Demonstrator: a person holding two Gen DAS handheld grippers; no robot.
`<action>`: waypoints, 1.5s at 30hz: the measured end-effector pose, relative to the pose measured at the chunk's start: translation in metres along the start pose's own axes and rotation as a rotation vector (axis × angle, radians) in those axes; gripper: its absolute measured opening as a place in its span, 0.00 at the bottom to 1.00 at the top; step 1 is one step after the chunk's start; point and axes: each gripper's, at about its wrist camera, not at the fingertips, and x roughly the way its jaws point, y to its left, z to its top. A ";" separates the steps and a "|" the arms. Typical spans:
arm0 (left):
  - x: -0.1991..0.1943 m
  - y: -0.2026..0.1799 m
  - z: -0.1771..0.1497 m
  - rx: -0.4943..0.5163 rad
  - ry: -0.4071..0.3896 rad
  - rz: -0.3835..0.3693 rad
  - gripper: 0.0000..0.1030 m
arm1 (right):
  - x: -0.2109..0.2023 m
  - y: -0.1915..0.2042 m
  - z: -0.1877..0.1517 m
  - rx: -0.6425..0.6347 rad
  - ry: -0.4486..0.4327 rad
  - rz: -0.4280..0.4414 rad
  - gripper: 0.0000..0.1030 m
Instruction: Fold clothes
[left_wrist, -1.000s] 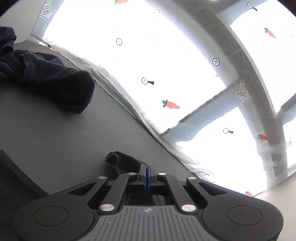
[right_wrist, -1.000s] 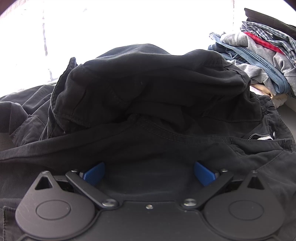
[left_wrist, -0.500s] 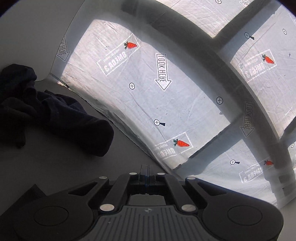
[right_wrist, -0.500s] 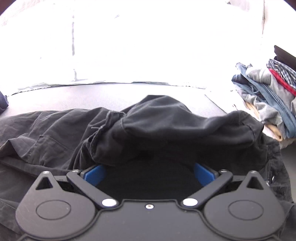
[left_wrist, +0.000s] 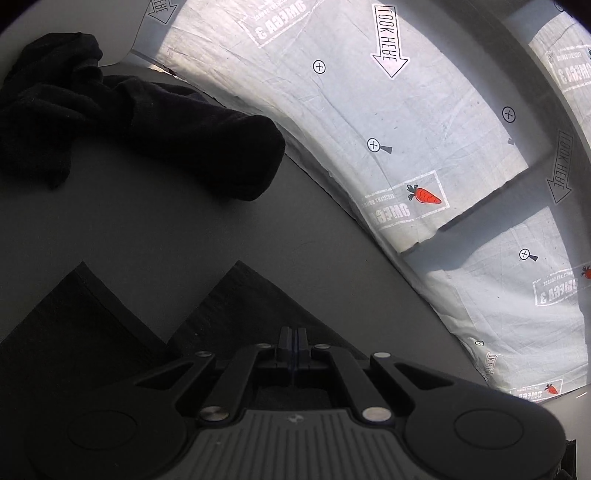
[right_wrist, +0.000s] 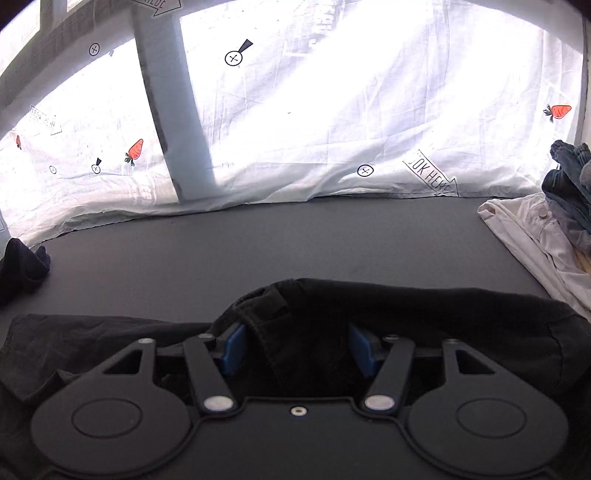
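Nearest, our left claw (left_wrist: 292, 345) is pressed together over a flat trouser leg (left_wrist: 258, 302); whether it pinches cloth we cannot tell. Our right claw (right_wrist: 295, 347), spread wide, straddles the bunched black trousers (right_wrist: 424, 306), likely to seize a fold. Beyond, on the tabletop (right_wrist: 295, 243): a dark garment (left_wrist: 147, 125), a clothes pile (right_wrist: 546, 229).

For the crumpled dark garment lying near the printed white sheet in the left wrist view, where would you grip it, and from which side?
Grip the crumpled dark garment at its rounded, bulging end, which points toward the printed white sheet. That end juts clear over bare grey tabletop with nothing beside it, so coming in across the table from the camera's side looks easiest. The far part is bunched and harder to read.
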 end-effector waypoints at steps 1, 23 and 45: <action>0.003 0.001 0.000 -0.002 0.005 0.007 0.03 | 0.012 -0.006 0.007 0.021 -0.002 -0.022 0.58; 0.075 -0.006 -0.029 0.067 0.214 0.117 0.37 | -0.025 0.057 -0.064 -0.116 0.103 -0.078 0.77; 0.062 0.017 -0.013 0.011 0.127 0.167 0.69 | 0.066 0.120 0.050 -0.142 0.052 -0.021 0.96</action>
